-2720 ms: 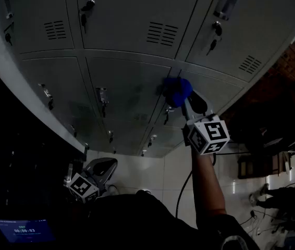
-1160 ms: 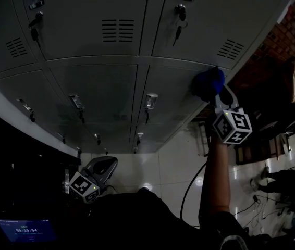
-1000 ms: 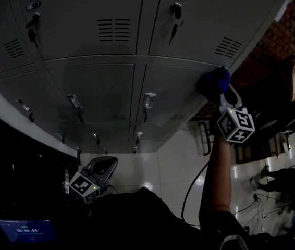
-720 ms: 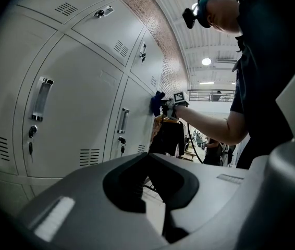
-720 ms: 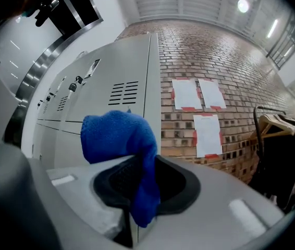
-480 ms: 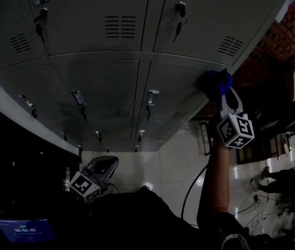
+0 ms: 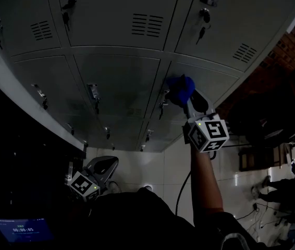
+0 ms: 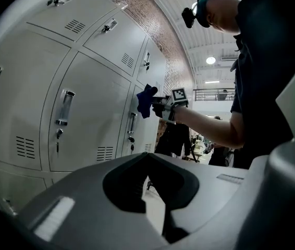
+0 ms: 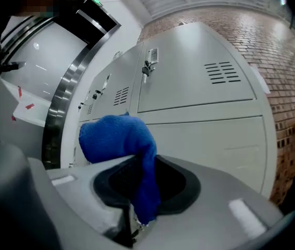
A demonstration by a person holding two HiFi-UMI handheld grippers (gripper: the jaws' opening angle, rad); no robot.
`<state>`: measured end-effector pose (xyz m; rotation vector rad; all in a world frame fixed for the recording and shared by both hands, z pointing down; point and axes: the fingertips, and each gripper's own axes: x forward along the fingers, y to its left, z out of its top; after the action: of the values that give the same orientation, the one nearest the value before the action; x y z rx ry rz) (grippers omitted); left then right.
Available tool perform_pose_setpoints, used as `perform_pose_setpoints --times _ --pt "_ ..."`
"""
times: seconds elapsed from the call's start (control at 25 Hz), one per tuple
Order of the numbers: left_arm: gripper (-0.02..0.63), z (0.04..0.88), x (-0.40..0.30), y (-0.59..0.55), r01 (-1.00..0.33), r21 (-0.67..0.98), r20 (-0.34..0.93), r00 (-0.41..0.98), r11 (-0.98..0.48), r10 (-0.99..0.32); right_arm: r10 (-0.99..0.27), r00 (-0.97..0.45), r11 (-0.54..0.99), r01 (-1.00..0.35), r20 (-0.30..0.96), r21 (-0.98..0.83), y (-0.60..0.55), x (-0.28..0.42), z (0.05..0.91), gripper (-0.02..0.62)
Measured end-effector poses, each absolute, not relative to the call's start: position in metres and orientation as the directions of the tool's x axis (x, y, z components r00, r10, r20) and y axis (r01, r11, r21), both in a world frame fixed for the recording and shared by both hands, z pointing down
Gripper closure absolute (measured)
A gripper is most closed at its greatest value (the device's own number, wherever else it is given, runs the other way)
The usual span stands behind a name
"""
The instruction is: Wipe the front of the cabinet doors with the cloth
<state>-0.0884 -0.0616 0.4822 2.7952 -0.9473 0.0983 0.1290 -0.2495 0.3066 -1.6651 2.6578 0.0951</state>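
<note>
Overhead, the head view shows a bank of grey cabinet doors (image 7: 121, 79) with vents, handles and keys hanging in the locks. My right gripper (image 7: 187, 103) is raised to it, jaws clamped on a blue cloth (image 7: 180, 89). The bunched cloth lies against the upper left corner of a door in the second row from the top, just beside a door handle (image 7: 163, 102). In the right gripper view, the right gripper (image 9: 135, 212) pinches a hanging fold of the cloth (image 9: 117, 138), and the rest is heaped over the jaw tips, with pale door panels and a brick wall (image 9: 288, 103) beyond. My left gripper (image 7: 102, 166) hangs low, well apart from the cabinet and above the tiled floor (image 7: 160, 171). In the left gripper view, the left gripper (image 8: 147, 158) has its jaws closed together with nothing between them. The cloth (image 8: 146, 101) is also visible there, held against a door front.
</note>
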Motion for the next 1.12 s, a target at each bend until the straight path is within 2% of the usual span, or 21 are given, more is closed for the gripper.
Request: perform_pose_setpoints --times 0.2,0.48,1.12 --pt "0.606 0.480 -0.107 -0.054 -0.637 0.172 0.131 0.770 -0.751 -0.624 -0.886 -0.464 0.463 -0.885 -0.009 0.052 -0.273 0.100 0.314 0.526" --pt "0.606 0.483 -0.121 -0.051 -0.655 0.178 0.135 0.755 -0.734 -0.641 -0.891 -0.454 0.454 -0.890 -0.007 0.052 -0.282 0.103 0.316 0.526" --pt "0.606 0.492 -0.089 -0.058 -0.600 0.176 0.132 0.800 -0.780 -0.586 -0.962 -0.273 0.274 -0.961 0.025 0.038 -0.277 0.214 0.336 0.526"
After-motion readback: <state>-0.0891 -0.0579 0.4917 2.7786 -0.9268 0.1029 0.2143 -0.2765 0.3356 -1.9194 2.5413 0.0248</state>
